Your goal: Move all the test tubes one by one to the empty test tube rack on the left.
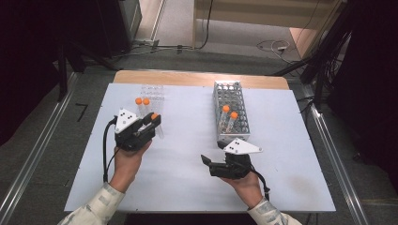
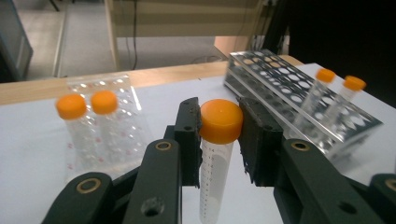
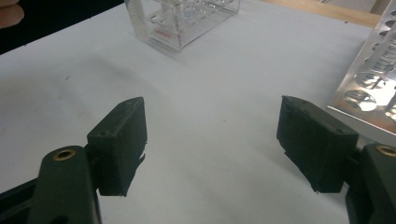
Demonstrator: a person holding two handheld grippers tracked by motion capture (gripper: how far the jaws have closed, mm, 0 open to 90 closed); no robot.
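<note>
Right now your left gripper [image 2: 219,135] pinches an orange-capped tube [image 2: 215,158] just under and at the cap, lifted clear of the white table [image 1: 187,140], a little in front of the clear rack [image 2: 105,135] where two more capped tubes stand. Because the grip sits high, the long body hangs free and could swing or slip if you jerk or tilt your hand; a loose squeeze on the smooth cap would likely drop it. Your right gripper [image 3: 210,140] is spread wide and empty, low over bare table beside the metal rack [image 1: 230,110]. Mind that rack's near corner and the two tubes standing in it. Between the racks you have plenty of open room.
</note>
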